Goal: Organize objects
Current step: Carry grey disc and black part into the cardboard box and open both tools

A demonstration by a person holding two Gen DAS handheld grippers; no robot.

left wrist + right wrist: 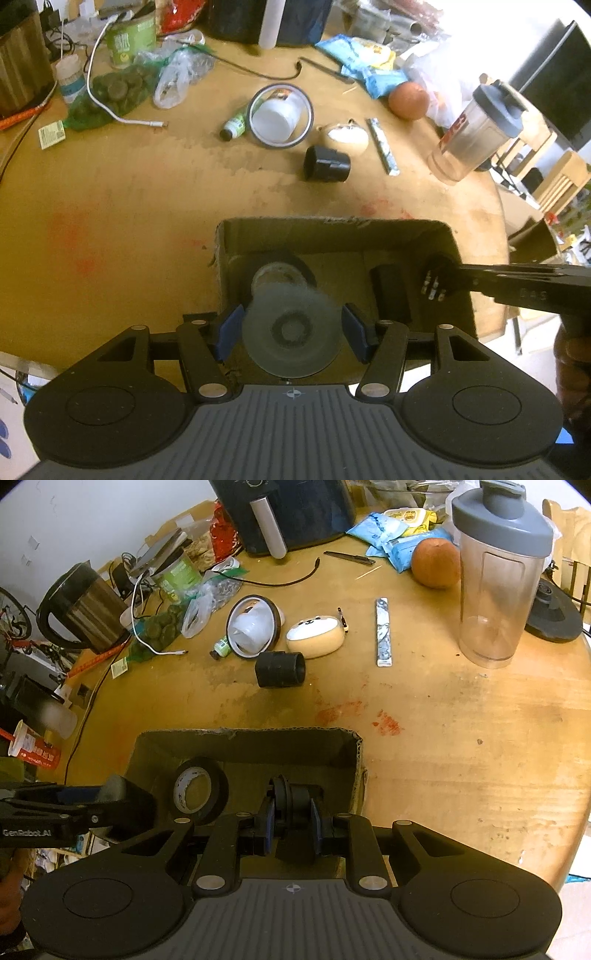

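A cardboard box (332,230) (243,740) sits at the table's near edge. My left gripper (293,332) is over its left half, with a frosted clear cup (291,328) between the blue pads; the pads stand slightly apart from its sides. A black tape roll (201,790) lies in the box below it. My right gripper (291,829) is shut on a black cylindrical part (295,805) inside the box's right half; it also shows in the left wrist view (439,282). A black block (391,297) lies in the box.
On the table lie a black tube (280,669), a cream bear-faced case (316,637), a tape ring around a white cup (253,627), a small green bottle (221,648), a wrapped stick (383,631), an orange (436,563), a shaker bottle (496,576), a kettle (79,609).
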